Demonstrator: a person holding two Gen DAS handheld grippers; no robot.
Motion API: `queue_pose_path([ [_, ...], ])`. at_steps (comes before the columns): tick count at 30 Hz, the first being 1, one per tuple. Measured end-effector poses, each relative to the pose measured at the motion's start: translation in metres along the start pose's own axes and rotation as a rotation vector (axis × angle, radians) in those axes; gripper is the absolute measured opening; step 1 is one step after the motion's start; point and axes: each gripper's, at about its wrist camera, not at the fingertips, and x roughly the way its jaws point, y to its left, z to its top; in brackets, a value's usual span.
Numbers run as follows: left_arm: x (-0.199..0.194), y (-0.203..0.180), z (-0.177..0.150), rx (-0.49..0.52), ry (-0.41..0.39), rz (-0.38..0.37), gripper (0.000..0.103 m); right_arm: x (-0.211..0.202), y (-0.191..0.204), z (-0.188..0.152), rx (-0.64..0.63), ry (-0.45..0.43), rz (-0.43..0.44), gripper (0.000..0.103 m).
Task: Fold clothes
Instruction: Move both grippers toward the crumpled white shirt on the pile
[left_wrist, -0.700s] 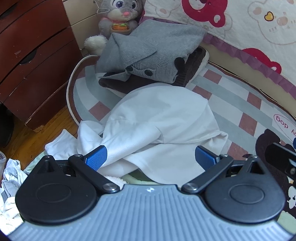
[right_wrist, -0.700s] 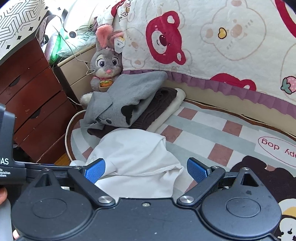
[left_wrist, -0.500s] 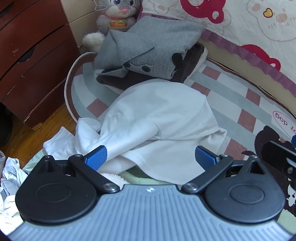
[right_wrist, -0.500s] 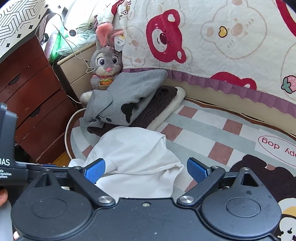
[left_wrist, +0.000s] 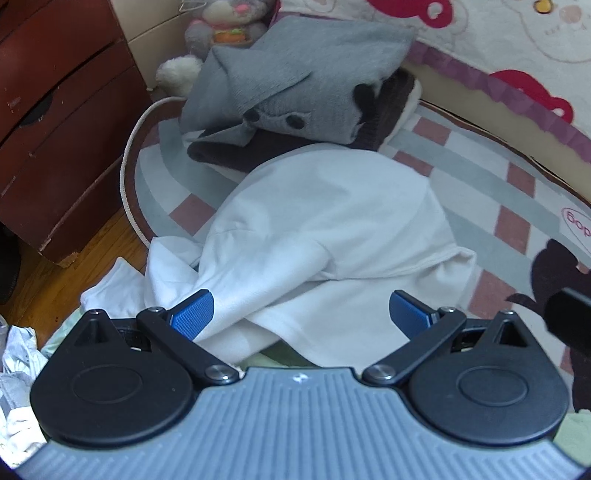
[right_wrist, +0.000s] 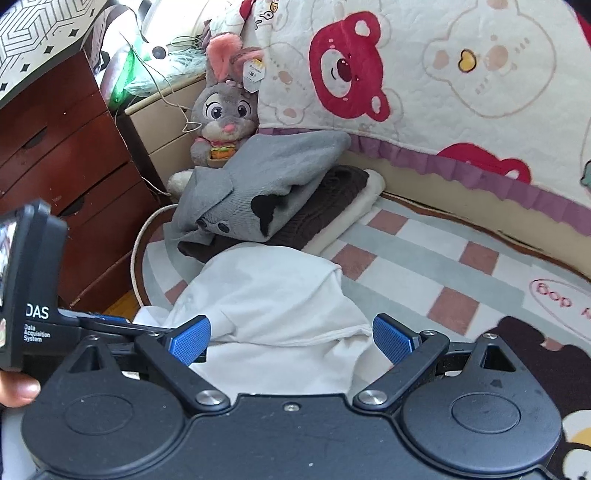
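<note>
A crumpled white garment (left_wrist: 317, 229) (right_wrist: 273, 306) lies on the checked rug, loosely bunched with a sleeve trailing toward the wooden floor. My left gripper (left_wrist: 301, 312) hovers open just above its near edge, blue pads wide apart with nothing between them. My right gripper (right_wrist: 291, 334) is also open, over the garment's right side. Behind it a folded grey knit sweater (left_wrist: 295, 77) (right_wrist: 258, 184) rests on a folded dark brown one (right_wrist: 332, 206). The left gripper's body (right_wrist: 29, 291) shows at the left of the right wrist view.
A red-brown dresser (left_wrist: 55, 122) stands left. A grey plush rabbit (right_wrist: 225, 114) sits by the bed, whose bear-print quilt (right_wrist: 424, 74) hangs at the back. More white clothes (left_wrist: 18, 369) lie on the wooden floor, lower left. The rug (left_wrist: 480, 206) stretches right.
Both grippers have moved forward and lower toward the white garment, which now sits nearer in both views. Jaws stay open; the clothes have not moved.
</note>
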Motion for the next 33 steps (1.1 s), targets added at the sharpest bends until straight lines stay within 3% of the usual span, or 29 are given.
queue_pose_path([
  [3, 0.017, 0.023, 0.003, -0.057, -0.002, -0.077, 0.103, 0.021, -0.003, -0.004, -0.034, -0.016, 0.025, 0.093],
  [5, 0.030, 0.047, 0.003, -0.140, -0.015, -0.157, 0.101, 0.041, -0.010, -0.007, -0.023, 0.025, 0.080, 0.077],
  [7, 0.039, 0.068, 0.001, -0.206, -0.053, -0.135, 0.100, 0.060, -0.020, -0.011, 0.022, 0.075, 0.128, 0.062],
  [9, 0.046, 0.091, -0.001, -0.269, -0.094, -0.111, 0.100, 0.079, -0.029, -0.012, 0.030, 0.093, 0.146, 0.056],
  [12, 0.059, 0.114, 0.003, -0.309, -0.069, -0.138, 0.094, 0.102, -0.042, -0.012, 0.026, 0.088, 0.243, 0.062],
  [13, 0.062, 0.115, 0.004, -0.285, -0.040, -0.114, 0.086, 0.108, -0.048, -0.011, 0.042, 0.098, 0.303, 0.076],
  [15, 0.069, 0.113, 0.003, -0.223, 0.008, -0.059, 0.076, 0.123, -0.058, -0.008, 0.098, 0.123, 0.374, 0.084],
  [16, 0.067, 0.114, 0.005, -0.189, -0.040, -0.031, 0.075, 0.130, -0.060, -0.004, 0.119, 0.138, 0.384, 0.084],
  [18, 0.068, 0.110, 0.006, -0.116, -0.065, -0.014, 0.075, 0.148, -0.064, 0.001, 0.128, 0.172, 0.341, 0.084],
  [22, 0.082, 0.103, 0.000, -0.032, 0.025, -0.092, 0.080, 0.176, -0.081, 0.003, 0.144, 0.235, 0.258, 0.084],
  [25, 0.093, 0.105, -0.003, -0.038, 0.098, -0.092, 0.083, 0.208, -0.088, 0.015, 0.196, 0.256, 0.226, 0.078],
  [27, 0.097, 0.109, -0.006, -0.052, 0.111, -0.018, 0.090, 0.228, -0.092, 0.023, 0.251, 0.245, 0.188, 0.074],
  [29, 0.100, 0.115, -0.007, -0.099, 0.094, 0.006, 0.093, 0.242, -0.096, 0.022, 0.264, 0.255, 0.150, 0.073],
  [30, 0.105, 0.122, -0.008, -0.155, 0.112, -0.033, 0.094, 0.248, -0.097, 0.021, 0.266, 0.266, 0.137, 0.069],
  [32, 0.119, 0.133, -0.010, -0.288, 0.198, -0.143, 0.094, 0.256, -0.103, 0.011, 0.336, 0.317, 0.194, 0.050],
  [33, 0.127, 0.137, -0.010, -0.349, 0.240, -0.193, 0.094, 0.252, -0.106, 0.003, 0.432, 0.334, 0.250, 0.027],
])
